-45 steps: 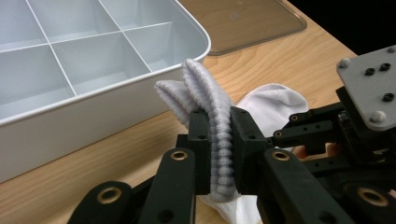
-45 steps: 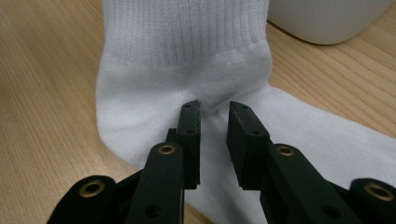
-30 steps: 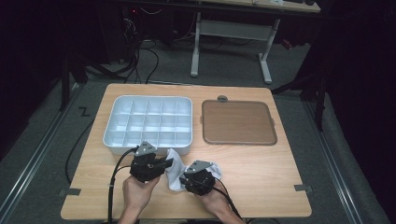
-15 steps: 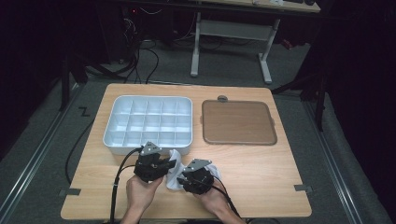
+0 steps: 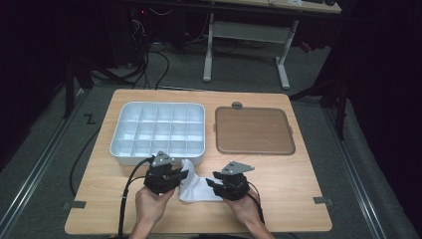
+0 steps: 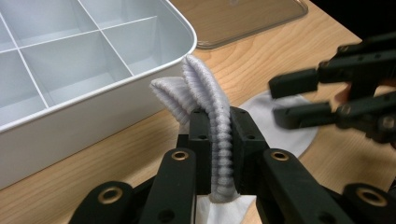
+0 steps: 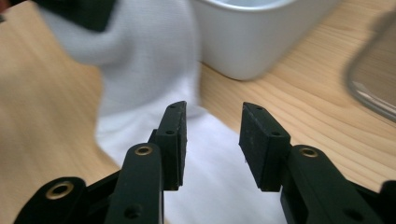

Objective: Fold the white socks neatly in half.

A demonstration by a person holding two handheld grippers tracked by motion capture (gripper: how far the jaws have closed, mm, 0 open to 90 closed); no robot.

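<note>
The left gripper (image 6: 219,140) is pinching the sock's (image 5: 196,186) ribbed cuff, low centre of the high view. The right gripper (image 7: 212,140), jaws opening and holding nothing, is hovering over the sock's toe on the bench (image 5: 298,199).

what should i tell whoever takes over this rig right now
Left gripper: shut on the ribbed cuff of the white sock, holding it up beside the divided tray.
Right gripper: jaws have just been opening, nothing between them; the sock's foot lies flat on the table under it.
Done: cuff gripped, right side let go.
Left: sock not yet in the tray, whose compartments look empty. The lid lies to its right.
</note>
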